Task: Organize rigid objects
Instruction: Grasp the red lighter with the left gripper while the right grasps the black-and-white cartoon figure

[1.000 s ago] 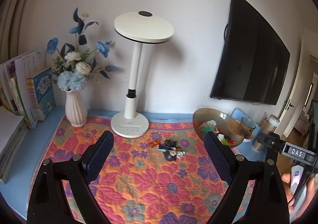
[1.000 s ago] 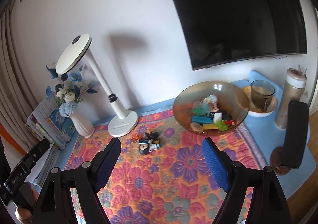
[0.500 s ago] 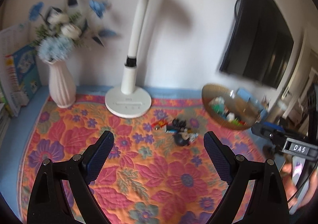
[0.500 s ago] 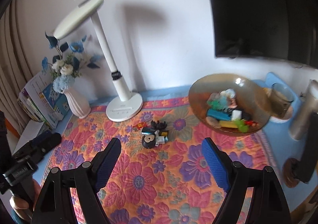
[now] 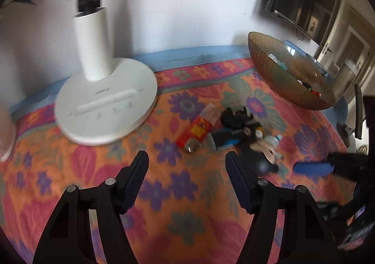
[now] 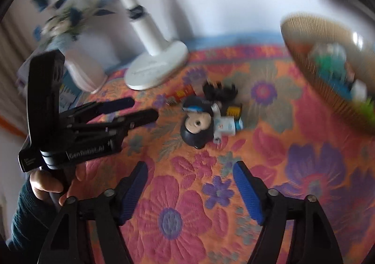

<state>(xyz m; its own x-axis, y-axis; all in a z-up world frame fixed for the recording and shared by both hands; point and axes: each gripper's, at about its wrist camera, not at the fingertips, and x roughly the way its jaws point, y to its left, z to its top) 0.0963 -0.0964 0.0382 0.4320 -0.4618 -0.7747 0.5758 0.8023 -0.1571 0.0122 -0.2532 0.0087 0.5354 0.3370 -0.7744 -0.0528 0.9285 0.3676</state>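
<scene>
Several small rigid toys [image 5: 236, 132] lie heaped on the floral quilted bench mat [image 5: 178, 196] just ahead of the empty, closing left tool [image 5: 186, 182] and right tool [image 6: 189, 190], while others already sit in the ribbed amber glass bowl [image 5: 288, 74] further right, so sorting looks unfinished.

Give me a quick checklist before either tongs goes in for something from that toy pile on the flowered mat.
1. Left tongs empty: ok, nothing between the closing jaws.
2. Right tongs empty: ok, jaws closing on nothing.
3. Toy pile in front of both tongs: ok.
4. Single piece separable: cannot tell; the big-headed figure lies against other pieces, and the views are blurred.
5. Tongs apart from each other: ok, left tongs sits left of the pile.
6. Bowl has room: cannot tell.
</scene>
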